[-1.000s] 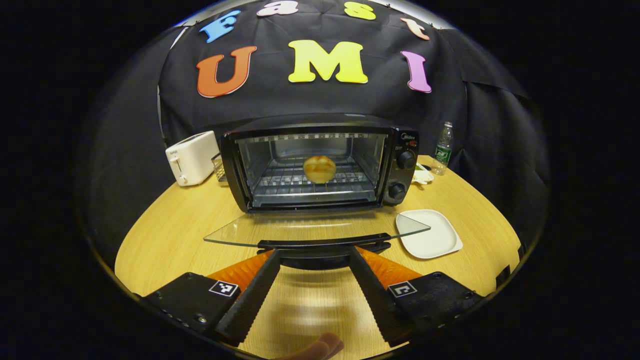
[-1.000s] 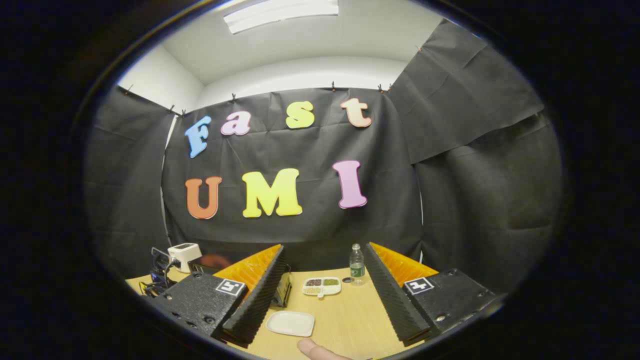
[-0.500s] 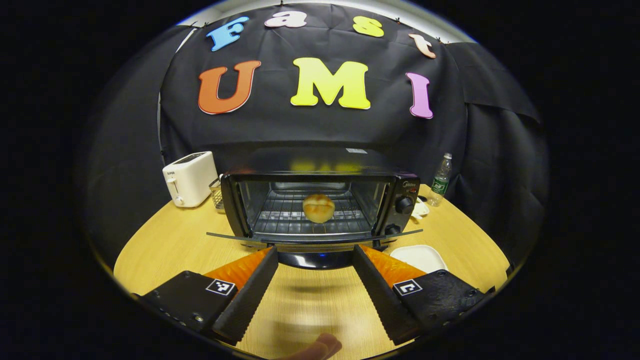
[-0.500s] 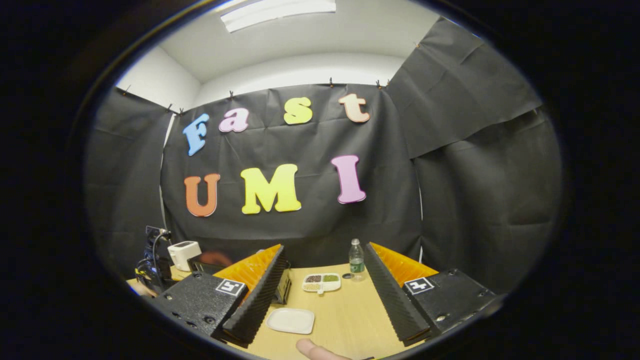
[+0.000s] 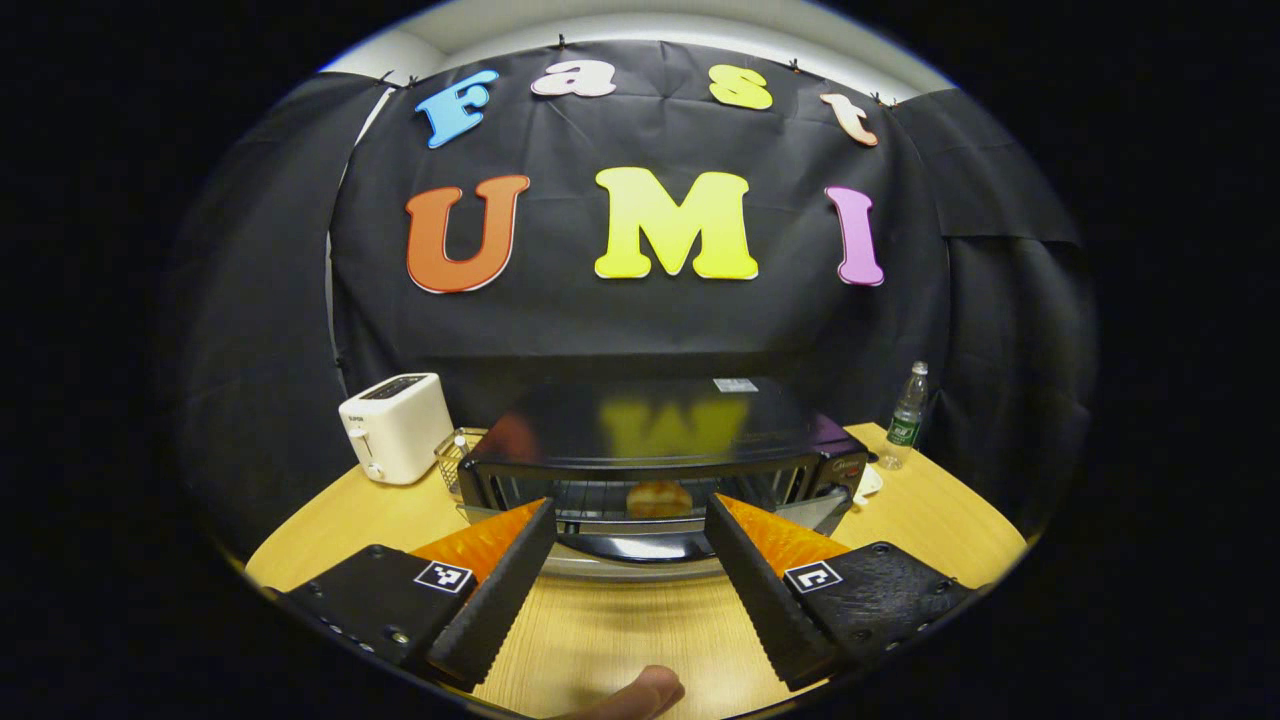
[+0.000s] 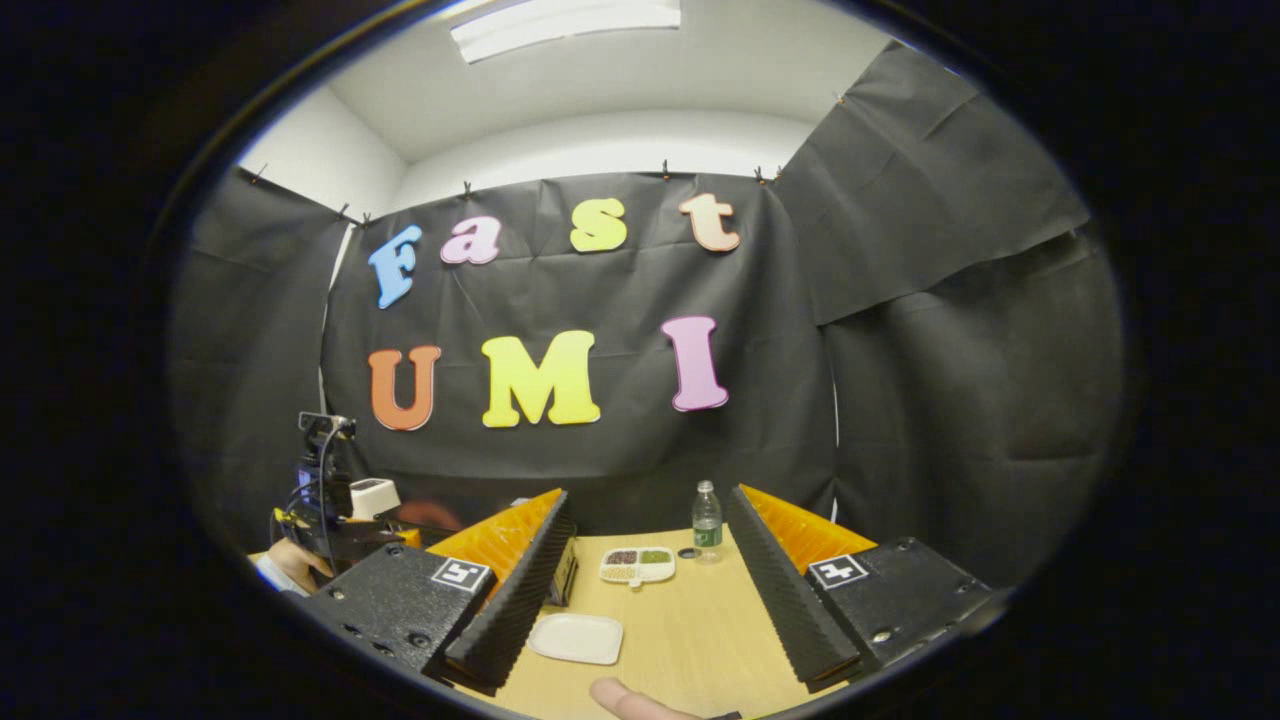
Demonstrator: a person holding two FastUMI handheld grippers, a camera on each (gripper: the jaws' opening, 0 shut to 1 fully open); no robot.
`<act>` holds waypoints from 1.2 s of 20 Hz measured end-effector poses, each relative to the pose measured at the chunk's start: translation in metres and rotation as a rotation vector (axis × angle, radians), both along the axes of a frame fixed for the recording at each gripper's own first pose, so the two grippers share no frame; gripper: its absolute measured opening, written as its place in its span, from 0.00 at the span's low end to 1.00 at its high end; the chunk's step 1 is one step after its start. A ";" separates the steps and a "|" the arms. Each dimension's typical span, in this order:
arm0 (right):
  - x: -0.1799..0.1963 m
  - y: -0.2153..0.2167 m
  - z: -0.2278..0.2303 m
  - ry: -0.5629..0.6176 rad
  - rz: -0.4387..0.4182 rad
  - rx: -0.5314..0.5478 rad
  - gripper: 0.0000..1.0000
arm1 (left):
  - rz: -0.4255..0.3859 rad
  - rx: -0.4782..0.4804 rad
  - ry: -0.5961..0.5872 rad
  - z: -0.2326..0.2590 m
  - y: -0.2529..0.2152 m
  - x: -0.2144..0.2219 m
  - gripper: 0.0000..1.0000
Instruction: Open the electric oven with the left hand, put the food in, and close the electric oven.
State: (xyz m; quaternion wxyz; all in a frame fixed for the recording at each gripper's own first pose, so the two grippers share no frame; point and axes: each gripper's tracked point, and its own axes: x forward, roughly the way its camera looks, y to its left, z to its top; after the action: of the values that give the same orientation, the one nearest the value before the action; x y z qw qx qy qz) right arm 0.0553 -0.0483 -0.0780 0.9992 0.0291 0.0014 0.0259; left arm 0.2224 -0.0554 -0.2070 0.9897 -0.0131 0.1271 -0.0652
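The black electric oven [image 5: 650,420] stands mid-table, seen from just above its top. A golden bun [image 5: 657,497] lies on the rack inside. The glass door [image 5: 640,568] is tilted part-way up, and its dark handle [image 5: 640,545] lies between the fingers of my left gripper [image 5: 630,505], which is open. My right gripper [image 6: 648,495] hovers open over the table to the oven's right, holding nothing. In the right gripper view the other gripper [image 6: 322,490] and a hand show at the far left, and a corner of the oven [image 6: 563,572] shows beside one finger.
A white toaster [image 5: 395,425] and a wire basket [image 5: 452,462] stand left of the oven. A water bottle [image 6: 707,520], a divided dish of grains [image 6: 637,565] and a white plate [image 6: 577,638] sit on the wooden table [image 6: 680,640] to its right.
The oven door has swung up from lying flat to a steep tilt, with the left gripper rising and moving toward the oven behind its handle. The right gripper has barely moved.
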 end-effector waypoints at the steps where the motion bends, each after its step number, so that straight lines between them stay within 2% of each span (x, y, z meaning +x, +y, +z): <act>1: -0.002 0.000 0.002 -0.004 0.001 -0.003 0.94 | 0.006 -0.001 0.002 0.003 0.002 -0.005 0.98; 7: -0.019 -0.002 0.008 -0.016 -0.001 -0.004 0.94 | 0.020 0.008 -0.078 0.044 0.011 -0.054 0.98; 8: -0.022 -0.003 0.008 -0.013 -0.003 -0.001 1.00 | 0.030 0.013 -0.088 0.052 0.014 -0.065 0.98; 9: -0.024 -0.003 0.009 -0.009 -0.005 0.000 0.94 | 0.039 0.016 -0.100 0.060 0.017 -0.077 0.97; 16: -0.044 -0.007 0.017 0.004 -0.018 -0.004 0.94 | 0.075 0.010 -0.213 0.142 0.034 -0.164 0.98; 21: -0.062 -0.010 0.029 0.002 -0.040 0.001 0.94 | 0.054 -0.032 -0.284 0.190 0.026 -0.224 0.97; 24: -0.074 -0.014 0.038 -0.006 -0.049 0.010 0.94 | 0.043 -0.014 -0.327 0.202 0.020 -0.257 0.97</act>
State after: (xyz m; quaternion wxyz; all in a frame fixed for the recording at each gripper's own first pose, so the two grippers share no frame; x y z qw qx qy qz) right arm -0.0187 -0.0625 -0.0402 0.9994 0.0342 -0.0026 0.0017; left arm -0.0342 -0.0350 -0.0051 0.9982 -0.0120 -0.0362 -0.0460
